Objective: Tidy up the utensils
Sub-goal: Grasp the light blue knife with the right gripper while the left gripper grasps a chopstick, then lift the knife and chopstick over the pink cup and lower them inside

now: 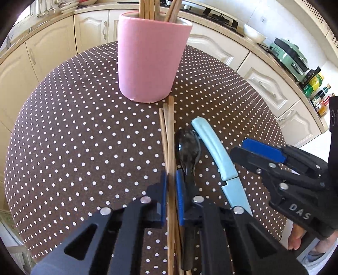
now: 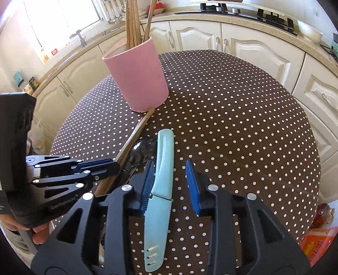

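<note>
Left wrist: left gripper [image 1: 171,190] jaws clamp chopsticks [image 1: 169,131] (beside spoon [image 1: 188,146]).

A home kitchen, showing at every side: cream panelled cabinets [image 2: 249,50] running under a speckled counter [image 2: 238,23] from 9 through 12 to 3 o'clock; a black gas hob [image 2: 253,14] sitting at 1 o'clock; a sink tap [image 2: 81,38] standing below a bright window [image 2: 63,19] at 10 o'clock; ladles [image 2: 114,14] hanging at 11 o'clock; a polka-dot tablecloth [image 2: 232,116] covering the centre.

Black gripper [image 1: 171,190], blue pads [image 1: 180,190]
</note>
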### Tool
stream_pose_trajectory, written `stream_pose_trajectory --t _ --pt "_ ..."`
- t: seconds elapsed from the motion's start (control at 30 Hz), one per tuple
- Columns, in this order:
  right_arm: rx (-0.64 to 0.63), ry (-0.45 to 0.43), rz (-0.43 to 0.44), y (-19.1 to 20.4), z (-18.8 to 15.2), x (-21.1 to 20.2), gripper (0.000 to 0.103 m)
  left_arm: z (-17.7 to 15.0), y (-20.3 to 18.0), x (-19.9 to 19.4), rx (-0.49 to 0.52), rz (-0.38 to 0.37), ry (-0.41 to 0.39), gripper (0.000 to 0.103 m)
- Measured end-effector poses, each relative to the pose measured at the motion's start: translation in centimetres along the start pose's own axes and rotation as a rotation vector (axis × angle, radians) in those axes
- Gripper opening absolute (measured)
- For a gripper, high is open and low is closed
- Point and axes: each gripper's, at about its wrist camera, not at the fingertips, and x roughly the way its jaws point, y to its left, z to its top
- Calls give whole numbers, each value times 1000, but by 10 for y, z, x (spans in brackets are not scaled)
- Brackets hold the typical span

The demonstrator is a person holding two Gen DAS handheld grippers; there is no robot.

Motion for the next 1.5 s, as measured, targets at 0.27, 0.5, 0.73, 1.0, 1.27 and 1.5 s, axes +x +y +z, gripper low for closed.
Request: stream_pose_trajectory --t 0.27,0.5,0.73,1.0,1.27,1.5 --pt "-33 71 -38 7 2 21 34 4 15 -22 -20 2 -54 6" --pt "-112 104 -138 25 4 36 38 1 19 -27 -18 2 -59 6" --pt "-120 77 -116 23 2 35 21 2 13 -22 -12 -2 -58 6" --pt "-67 -35 -51 5 -1 4 21 2 -1 -32 12 -28 -127 6" --pt "-49 -124 -6 1 6 -30 20 3 -19 -44 35 -57 -235 6" --pt "-30 -188 27 -1 14 -53 21 3 -37 -56 74 -88 -348 6"
